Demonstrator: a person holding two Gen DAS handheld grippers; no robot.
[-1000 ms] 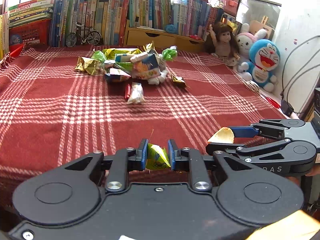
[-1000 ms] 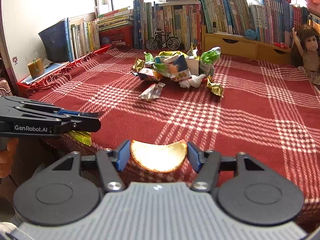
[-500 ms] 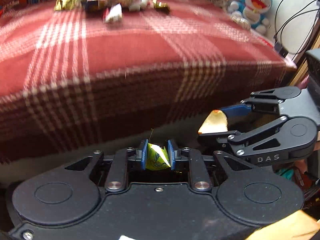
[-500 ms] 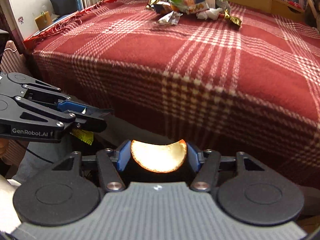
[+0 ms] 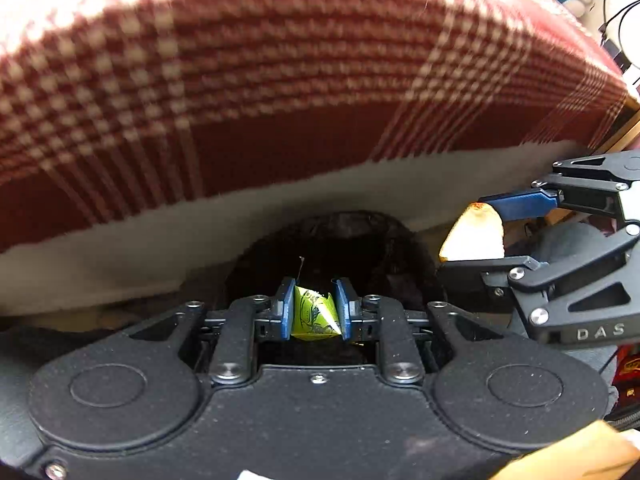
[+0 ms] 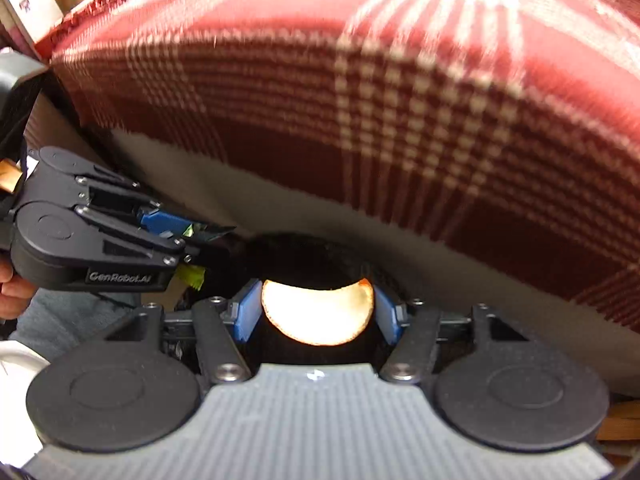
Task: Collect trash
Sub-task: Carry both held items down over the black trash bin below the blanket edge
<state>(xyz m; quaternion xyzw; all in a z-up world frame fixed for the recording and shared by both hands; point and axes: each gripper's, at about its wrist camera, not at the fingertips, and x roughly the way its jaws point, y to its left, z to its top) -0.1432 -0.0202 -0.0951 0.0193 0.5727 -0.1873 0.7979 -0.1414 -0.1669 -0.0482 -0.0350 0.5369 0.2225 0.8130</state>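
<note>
The left tongs (image 5: 313,309) pinch a green wrapper (image 5: 313,314); the right tongs (image 6: 318,311), spread wider, grip a curved orange peel (image 6: 318,312). Both point down at a dark bin (image 5: 340,248) below the near edge of the plaid-covered surface (image 5: 280,80).

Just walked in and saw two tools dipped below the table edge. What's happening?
A person is clearing trash. The left tool grips a green wrapper; the right tool grips a curved yellowish scrap. Both hang over a dark bin below the red plaid cloth. Nothing is dropped yet.
</note>
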